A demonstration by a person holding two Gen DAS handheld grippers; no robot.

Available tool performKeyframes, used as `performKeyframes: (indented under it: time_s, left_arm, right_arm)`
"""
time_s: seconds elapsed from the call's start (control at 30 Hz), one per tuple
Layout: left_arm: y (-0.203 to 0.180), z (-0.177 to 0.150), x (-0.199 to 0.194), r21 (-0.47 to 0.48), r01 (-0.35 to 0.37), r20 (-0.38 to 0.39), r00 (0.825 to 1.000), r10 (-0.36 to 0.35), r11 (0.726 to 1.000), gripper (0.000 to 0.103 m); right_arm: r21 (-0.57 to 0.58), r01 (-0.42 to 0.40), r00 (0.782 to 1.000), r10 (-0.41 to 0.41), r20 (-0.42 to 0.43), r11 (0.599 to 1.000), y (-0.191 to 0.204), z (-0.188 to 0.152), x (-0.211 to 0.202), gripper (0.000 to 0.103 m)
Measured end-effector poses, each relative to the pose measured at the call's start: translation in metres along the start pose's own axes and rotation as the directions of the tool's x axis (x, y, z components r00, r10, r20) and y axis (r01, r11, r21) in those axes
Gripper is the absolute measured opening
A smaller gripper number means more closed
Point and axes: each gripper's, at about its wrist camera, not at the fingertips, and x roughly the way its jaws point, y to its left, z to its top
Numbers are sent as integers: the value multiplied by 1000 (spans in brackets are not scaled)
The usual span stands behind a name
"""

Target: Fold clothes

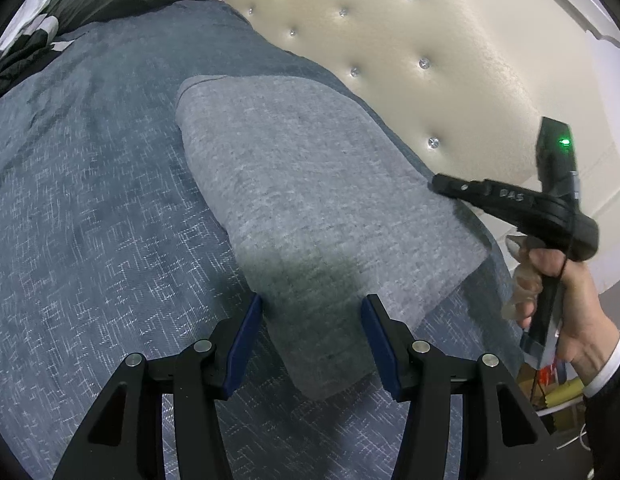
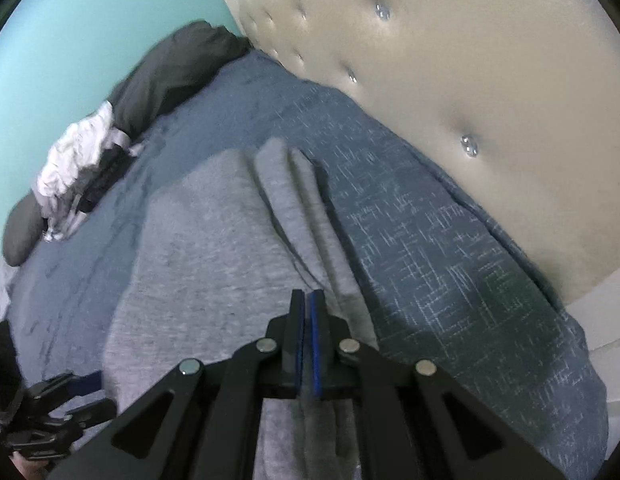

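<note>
A folded grey garment [image 1: 302, 184] lies flat on the blue bedspread [image 1: 90, 200], close to the headboard. My left gripper [image 1: 313, 302] stands open just over the garment's near narrow end, its blue pads on either side of the cloth without pressing it. My right gripper [image 1: 436, 180], held by a hand [image 1: 566, 304], is shut, with its tips at the garment's right edge. In the right wrist view the shut gripper [image 2: 307, 294] sits over the layered edge of the grey garment [image 2: 210, 248]; no cloth shows between the pads. The left gripper [image 2: 76, 396] appears at the lower left.
A cream tufted headboard [image 1: 390, 60] runs along the right of the bed. A pile of dark clothes [image 2: 170, 72] and a white piece [image 2: 74, 160] lie at the far end of the bedspread [image 2: 430, 240]. Bare blue bedspread stretches left of the garment.
</note>
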Motion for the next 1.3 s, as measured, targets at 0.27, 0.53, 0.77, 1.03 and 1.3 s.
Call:
performKeyframes:
  time_s: [0.27, 0.53, 0.77, 1.03, 1.3]
  left_arm:
    - [2, 2, -18, -3, -1, 19, 1000, 1, 1000, 56]
    - [15, 7, -64, -15, -39, 79, 996, 40, 999, 56]
    - [30, 10, -117, -20, -88, 138, 986, 90, 996, 56]
    - [56, 13, -192, -42, -155, 224, 961, 160, 987, 64]
    - [91, 4, -271, -82, -208, 306, 925, 223, 975, 68]
  right_arm:
    - [-7, 8, 999, -8, -33, 1000, 5, -12, -1, 2]
    - [1, -9, 999, 9, 53, 1000, 28, -14, -33, 2]
    - [-66, -46, 993, 52, 103, 997, 84, -19, -61, 3]
    - [-141, -84, 985, 104, 137, 986, 160, -21, -84, 4]
    - [-213, -152, 970, 187, 153, 965, 250, -32, -101, 4]
